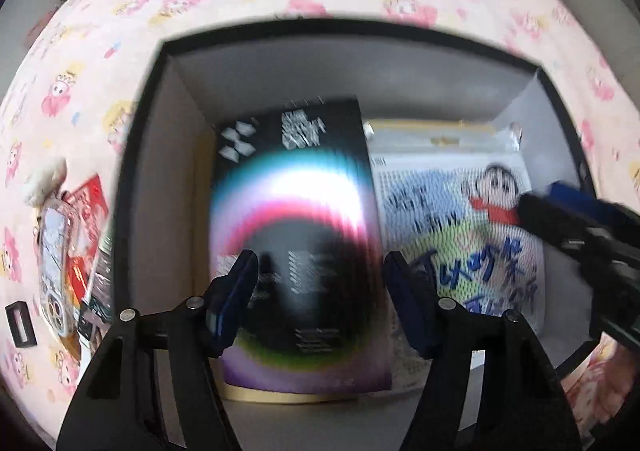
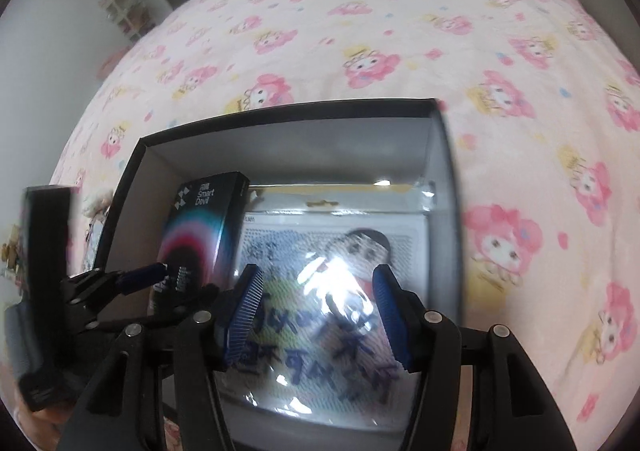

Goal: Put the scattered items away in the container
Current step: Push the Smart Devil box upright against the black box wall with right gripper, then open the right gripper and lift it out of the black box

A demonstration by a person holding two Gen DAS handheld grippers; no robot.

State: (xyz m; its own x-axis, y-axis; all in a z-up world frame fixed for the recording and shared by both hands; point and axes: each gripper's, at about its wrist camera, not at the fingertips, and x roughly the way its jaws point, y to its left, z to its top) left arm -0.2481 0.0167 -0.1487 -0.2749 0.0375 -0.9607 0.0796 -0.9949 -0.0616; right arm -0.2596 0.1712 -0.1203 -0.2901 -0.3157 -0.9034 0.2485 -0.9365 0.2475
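Observation:
A black open box (image 1: 138,187) with grey inner walls sits on the pink bedspread; it also shows in the right wrist view (image 2: 132,171). Inside lie a black "Smart Devil" carton (image 1: 296,211) (image 2: 204,223) and a clear-wrapped cartoon pack (image 1: 452,219) (image 2: 320,251). My left gripper (image 1: 320,303) is open above the carton, which leans inside the box. My right gripper (image 2: 316,315) is open above the cartoon pack, holding nothing. The right gripper's fingertips (image 1: 560,203) reach into the box from the right in the left wrist view.
Left of the box on the bedspread lie a clear phone case (image 1: 56,251), a red packet (image 1: 86,203), a small plush (image 1: 42,181) and a small black frame (image 1: 20,325). The pink cartoon bedspread (image 2: 440,51) spreads wide beyond the box. Shelves (image 2: 124,11) stand against the far left wall.

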